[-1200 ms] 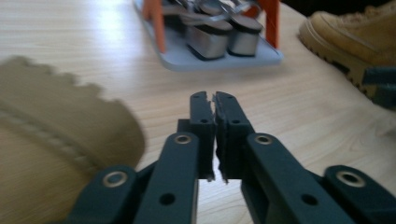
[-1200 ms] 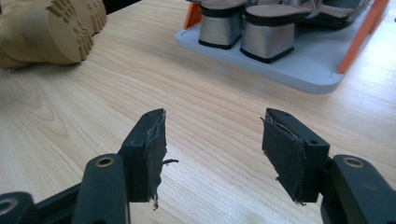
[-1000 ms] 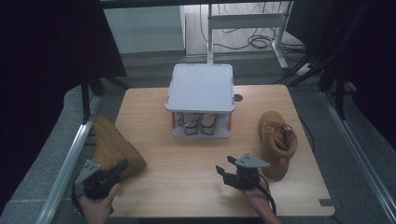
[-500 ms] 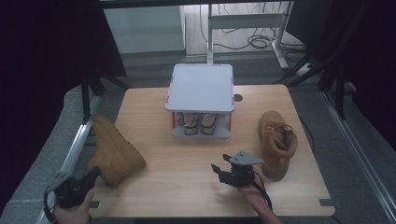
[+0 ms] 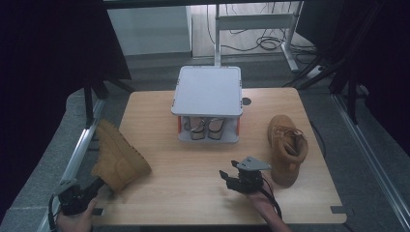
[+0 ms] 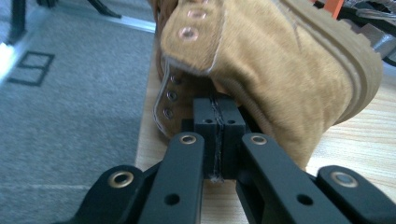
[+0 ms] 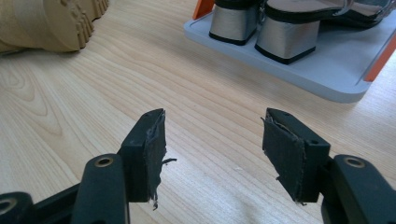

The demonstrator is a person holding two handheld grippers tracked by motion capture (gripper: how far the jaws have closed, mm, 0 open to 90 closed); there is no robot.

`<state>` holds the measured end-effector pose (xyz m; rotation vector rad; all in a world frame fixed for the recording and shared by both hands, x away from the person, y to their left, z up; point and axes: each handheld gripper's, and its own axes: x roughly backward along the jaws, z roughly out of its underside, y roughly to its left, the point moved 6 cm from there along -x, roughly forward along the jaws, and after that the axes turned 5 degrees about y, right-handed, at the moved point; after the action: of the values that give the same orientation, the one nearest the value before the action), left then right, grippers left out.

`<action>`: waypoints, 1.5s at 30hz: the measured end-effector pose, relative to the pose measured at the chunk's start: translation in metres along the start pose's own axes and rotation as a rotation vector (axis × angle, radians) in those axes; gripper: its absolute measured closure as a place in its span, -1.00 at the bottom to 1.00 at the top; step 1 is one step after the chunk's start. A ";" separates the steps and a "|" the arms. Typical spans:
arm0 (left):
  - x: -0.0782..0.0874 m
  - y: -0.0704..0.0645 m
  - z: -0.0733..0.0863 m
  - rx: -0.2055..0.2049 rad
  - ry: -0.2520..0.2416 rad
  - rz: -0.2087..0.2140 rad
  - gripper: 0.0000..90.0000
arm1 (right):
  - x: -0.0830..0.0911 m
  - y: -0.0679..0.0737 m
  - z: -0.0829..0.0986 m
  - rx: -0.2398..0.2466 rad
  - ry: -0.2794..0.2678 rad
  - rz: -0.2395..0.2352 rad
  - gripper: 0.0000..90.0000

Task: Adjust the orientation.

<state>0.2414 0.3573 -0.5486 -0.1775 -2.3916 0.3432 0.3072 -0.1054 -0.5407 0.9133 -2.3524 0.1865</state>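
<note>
Over the last second the left gripper (image 5: 77,195) has drawn back to the bench's (image 5: 193,203) near left corner, beyond its edge, and its jaws are now pressed together just beside the open collar of the tan suede boot (image 5: 118,157), with nothing visibly pinched between them. That boot lies tipped on its side at the bench's left edge, sole facing the two-tier shoe rack (image 5: 209,104) at the middle. The right gripper (image 5: 241,179) hovers low over the bench, jaws wide and empty, near the matching boot (image 5: 286,147); the left boot appears released, with neither boot racked yet.
</note>
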 end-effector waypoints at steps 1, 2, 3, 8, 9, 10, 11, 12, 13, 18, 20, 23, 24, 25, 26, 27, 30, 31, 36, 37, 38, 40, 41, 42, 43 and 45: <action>-0.001 -0.001 0.000 -0.001 -0.001 0.010 0.99 | 0.000 -0.001 0.000 -0.003 -0.003 -0.001 -0.11; -0.001 -0.003 -0.001 -0.008 -0.002 0.019 0.99 | 0.000 -0.001 0.000 -0.005 -0.003 0.000 -0.11; -0.002 -0.005 -0.001 -0.018 0.000 0.008 0.99 | 0.000 -0.002 0.000 -0.006 -0.002 0.002 -0.11; -0.003 -0.008 -0.005 -0.023 -0.006 0.011 0.99 | 0.001 -0.003 0.000 -0.010 -0.002 0.006 -0.11; -0.003 -0.009 -0.007 -0.023 -0.009 0.015 0.99 | 0.001 -0.003 0.001 -0.011 -0.001 0.006 -0.11; -0.003 -0.011 -0.009 -0.025 -0.013 0.019 0.99 | 0.001 -0.003 0.001 -0.011 0.001 0.009 -0.11; -0.004 -0.013 -0.011 -0.031 -0.015 0.020 0.99 | 0.001 -0.004 0.002 -0.012 0.000 0.010 -0.11; -0.004 -0.015 -0.014 -0.037 -0.020 0.023 0.99 | 0.001 -0.004 0.003 -0.015 0.003 0.010 -0.11; -0.004 -0.018 -0.017 -0.042 -0.027 0.026 0.99 | 0.001 -0.004 0.003 -0.017 0.008 0.013 -0.11; -0.004 -0.032 -0.030 -0.059 -0.055 0.051 0.99 | 0.005 -0.006 0.003 -0.029 -0.002 0.019 -0.11; -0.004 -0.038 -0.034 -0.068 -0.058 0.070 0.99 | 0.006 -0.006 0.003 -0.031 -0.006 0.019 -0.11; -0.005 -0.049 -0.042 -0.082 -0.068 0.108 0.99 | 0.006 -0.006 0.004 -0.030 -0.003 0.023 -0.11; -0.006 -0.054 -0.043 -0.093 -0.065 0.117 0.99 | 0.006 -0.006 0.004 -0.032 -0.003 0.023 -0.11; -0.008 -0.059 -0.045 -0.106 -0.061 0.118 0.99 | 0.006 -0.006 0.004 -0.031 -0.003 0.024 -0.11; -0.011 -0.063 -0.046 -0.116 -0.057 0.123 0.99 | 0.006 -0.006 0.004 -0.032 -0.003 0.025 -0.11; -0.015 -0.068 -0.048 -0.122 -0.057 0.129 0.99 | 0.007 -0.007 0.004 -0.033 -0.004 0.026 -0.11; -0.020 -0.081 -0.059 -0.130 -0.073 0.138 1.00 | 0.007 -0.008 0.005 -0.038 -0.003 0.030 -0.11; -0.022 -0.086 -0.063 -0.139 -0.077 0.138 0.99 | 0.008 -0.009 0.005 -0.038 -0.004 0.031 -0.11; -0.042 -0.112 -0.088 -0.192 -0.042 0.158 0.99 | 0.008 -0.011 0.006 -0.040 -0.003 0.037 -0.11; -0.046 -0.117 -0.094 -0.203 -0.030 0.165 0.99 | 0.007 -0.011 0.006 -0.040 -0.002 0.039 -0.11; -0.050 -0.123 -0.099 -0.208 -0.024 0.192 0.99 | 0.007 -0.011 0.006 -0.043 -0.001 0.039 -0.11; -0.054 -0.135 -0.109 -0.230 -0.018 0.205 0.99 | 0.007 -0.011 0.007 -0.037 0.003 0.042 -0.11; -0.056 -0.140 -0.112 -0.256 -0.002 0.178 0.99 | 0.008 -0.011 0.007 -0.035 0.001 0.043 -0.12; -0.058 -0.144 -0.114 -0.275 0.015 0.167 0.99 | 0.008 -0.011 0.006 -0.034 -0.003 0.043 -0.12; -0.060 -0.147 -0.114 -0.286 0.022 0.165 0.98 | 0.009 -0.011 0.006 -0.034 -0.004 0.042 -0.11; -0.060 -0.149 -0.113 -0.285 0.013 0.153 0.99 | 0.010 -0.013 0.006 -0.038 -0.008 0.045 -0.11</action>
<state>0.3567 0.2241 -0.4613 -0.4936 -2.4110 0.0680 0.3069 -0.1226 -0.5410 0.8453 -2.3767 0.1563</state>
